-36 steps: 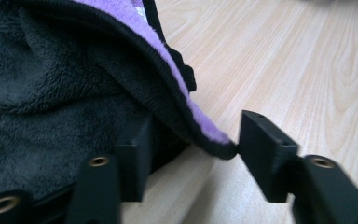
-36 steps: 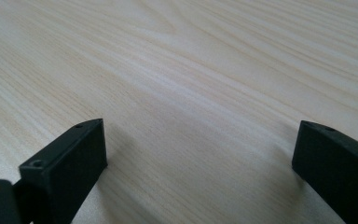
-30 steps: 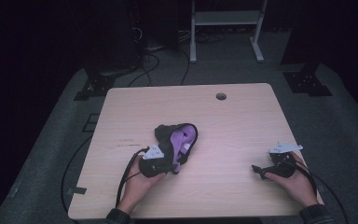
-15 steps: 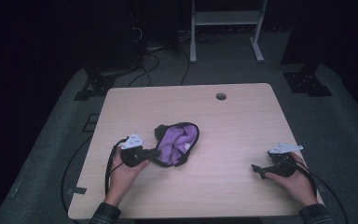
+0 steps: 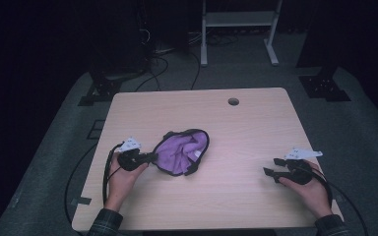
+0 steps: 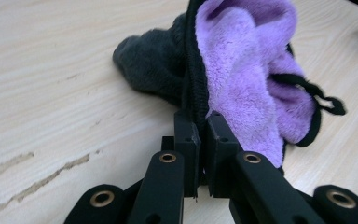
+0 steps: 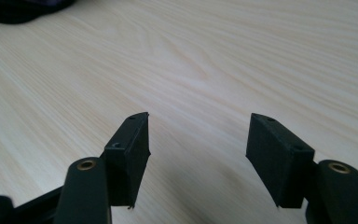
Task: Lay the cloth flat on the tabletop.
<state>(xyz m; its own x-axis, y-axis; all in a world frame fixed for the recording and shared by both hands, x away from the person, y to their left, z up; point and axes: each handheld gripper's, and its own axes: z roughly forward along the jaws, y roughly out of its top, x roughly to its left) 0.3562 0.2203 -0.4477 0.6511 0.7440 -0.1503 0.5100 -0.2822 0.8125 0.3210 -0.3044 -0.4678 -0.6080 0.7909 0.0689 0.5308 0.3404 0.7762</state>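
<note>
A dark knit hat with a purple fleece lining (image 5: pixel 182 151) lies near the middle of the wooden table (image 5: pixel 236 128), its lining turned up. My left gripper (image 5: pixel 150 157) is shut on the hat's left edge. In the left gripper view the black jaws pinch the dark rim (image 6: pixel 192 100) beside the purple fleece (image 6: pixel 247 70), and my left gripper (image 6: pixel 201 128) rests low over the table. My right gripper (image 5: pixel 271 167) stands open near the table's right front, apart from the hat. In the right gripper view my right gripper (image 7: pixel 198 133) holds nothing between its jaws.
A round cable hole (image 5: pixel 233 102) sits near the table's far edge. A dark corner of the hat (image 7: pixel 18 9) shows at the top left of the right gripper view. Cables and a white frame (image 5: pixel 236 29) stand on the floor beyond the table.
My left gripper has moved left with the hat's edge, spreading the hat flatter with its purple lining up. The right gripper has stayed in place.
</note>
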